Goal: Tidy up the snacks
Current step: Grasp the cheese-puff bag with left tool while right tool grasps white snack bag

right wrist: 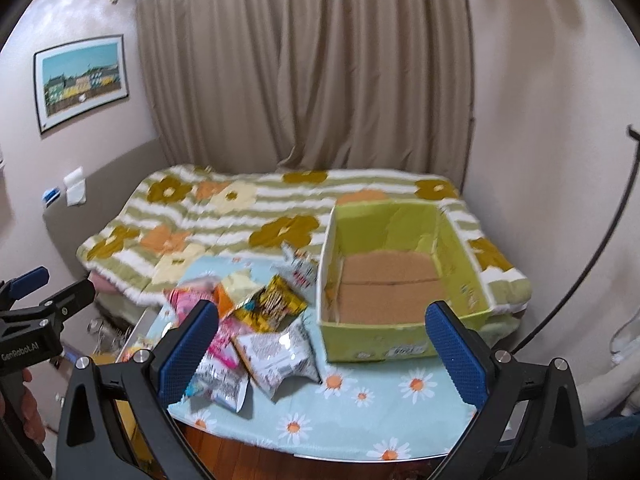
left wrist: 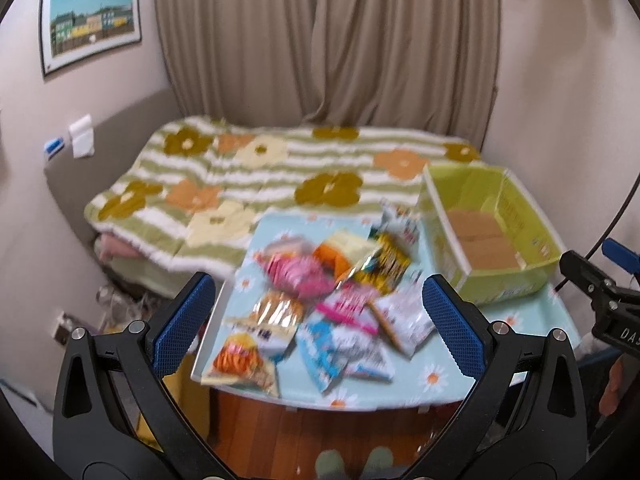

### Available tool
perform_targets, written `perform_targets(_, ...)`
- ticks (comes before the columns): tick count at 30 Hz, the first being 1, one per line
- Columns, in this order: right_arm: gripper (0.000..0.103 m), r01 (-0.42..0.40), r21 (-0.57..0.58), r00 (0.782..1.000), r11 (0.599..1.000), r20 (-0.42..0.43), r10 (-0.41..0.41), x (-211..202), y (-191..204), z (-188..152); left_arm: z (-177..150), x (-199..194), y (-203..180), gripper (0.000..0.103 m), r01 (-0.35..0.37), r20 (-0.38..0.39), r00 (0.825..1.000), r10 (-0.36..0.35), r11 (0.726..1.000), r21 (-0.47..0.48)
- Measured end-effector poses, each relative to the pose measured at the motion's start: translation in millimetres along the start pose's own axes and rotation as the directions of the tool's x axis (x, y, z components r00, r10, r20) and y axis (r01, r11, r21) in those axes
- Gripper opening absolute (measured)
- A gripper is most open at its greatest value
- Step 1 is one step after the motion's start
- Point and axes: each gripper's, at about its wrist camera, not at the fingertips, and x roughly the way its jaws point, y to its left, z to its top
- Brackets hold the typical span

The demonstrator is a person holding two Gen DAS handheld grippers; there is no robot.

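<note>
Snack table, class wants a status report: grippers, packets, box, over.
Left gripper open, empty; right gripper open, empty. Snack packets piled loose on the table. Green box holds none. Nothing blocking.

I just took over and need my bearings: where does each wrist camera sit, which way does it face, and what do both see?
Left wrist: on the left gripper, above the table's near edge, facing the snack pile; its open fingers and the right gripper show.
Right wrist: on the right gripper, facing the empty green box; the left gripper shows at its left edge.
Shared: snacks, box, table, bed, curtain.
</note>
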Motion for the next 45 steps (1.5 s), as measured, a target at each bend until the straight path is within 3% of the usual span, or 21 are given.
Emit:
perform_targets(7, 0.103, -0.112, -0.001, 0.984, 0.994, -0.139, 0.111, 54, 10, -31, -45, 41, 24, 0.103, -0.012, -0.168, 0.986, 0.01, 1.0, -0.013)
perform_targets(13, 0.103, -0.186, 0.063, 0.945, 0.98, -0.261, 0.196, 99, 37, -58, -69, 86, 59, 0.103, 0.019, -0.277, 0.961, -0.018, 1.0, 0.002)
perform_targets(21, 0.103, -0.207, 0.169, 0.878, 0.964, -0.403, 0.259, 164, 77, -87, -89, 162, 104, 0.103, 0.106, -0.409, 0.908, -0.094, 0.994, 0.005)
perform_targets(24, 0.103, -0.194, 0.187, 0.862, 0.963, -0.436, 0.258, 186, 91, -97, -98, 190, 114, 0.103, 0.146, -0.454, 0.882, -0.13, 0.989, 0.001)
perform_targets(27, 0.103, -0.179, 0.204, 0.85, 0.962, -0.461, 0.256, 202, 96, -105, -105, 211, 118, 0.103, 0.182, -0.491, 0.857, -0.154, 0.983, 0.009)
perform_targets(31, 0.103, -0.191, 0.22, 0.825, 0.957, -0.493, 0.278, 218, 93, -114, -111, 228, 117, 0.103, 0.227, -0.515, 0.839, -0.176, 0.973, 0.038)
perform_targets(37, 0.103, -0.285, 0.271, 0.79, 0.92, -0.478, 0.385, 235, 96, -117, -119, 252, 113, 0.102, 0.261, -0.549, 0.816, -0.182, 0.963, 0.069)
perform_targets(42, 0.103, -0.321, 0.324, 0.77, 0.89, -0.458, 0.444, 251, 101, -117, -123, 265, 114, 0.089, 0.278, -0.574, 0.795, -0.197, 0.959, 0.056)
perform_targets(44, 0.103, -0.328, 0.344, 0.765, 0.88, -0.449, 0.461, 255, 102, -118, -125, 270, 115, 0.078, 0.285, -0.59, 0.78, -0.21, 0.958, 0.035)
perform_targets(45, 0.103, -0.33, 0.342, 0.771, 0.88, -0.44, 0.461, 255, 102, -117, -125, 271, 115, 0.078, 0.284, -0.585, 0.784, -0.21, 0.958, 0.035)
